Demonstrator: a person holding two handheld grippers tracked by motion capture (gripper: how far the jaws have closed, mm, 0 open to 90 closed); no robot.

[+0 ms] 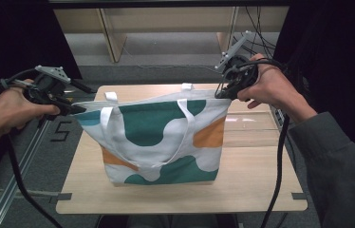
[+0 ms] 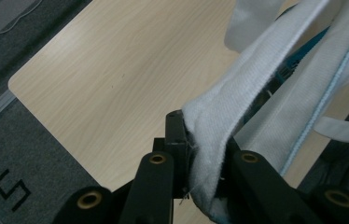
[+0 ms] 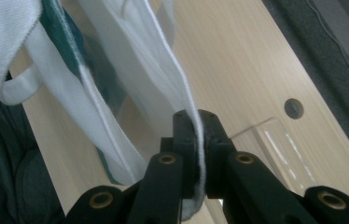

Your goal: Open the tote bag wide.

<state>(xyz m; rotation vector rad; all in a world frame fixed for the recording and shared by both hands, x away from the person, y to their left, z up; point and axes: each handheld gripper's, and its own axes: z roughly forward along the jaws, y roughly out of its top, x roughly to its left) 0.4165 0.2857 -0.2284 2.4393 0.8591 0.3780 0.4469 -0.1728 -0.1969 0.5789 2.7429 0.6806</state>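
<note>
Over the wooden table [image 1: 261, 190], the left gripper [image 1: 73, 109] and right gripper [image 1: 224, 92] each pinched a top corner of the tote bag [image 1: 161, 142], apparently to hang it upright and spread.

Woven matt cloth tote bag [image 1: 161, 137], smooth pale wood-grain table [image 1: 261, 180], matt black plastic fingers [image 2: 156, 182]

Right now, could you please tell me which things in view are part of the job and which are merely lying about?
In the job:
- tote bag, held up over the table
- left gripper, shut on its top corner
- right gripper, shut on the other top corner

Lying about:
- clear plastic piece on the table
- shelf unit behind
</note>
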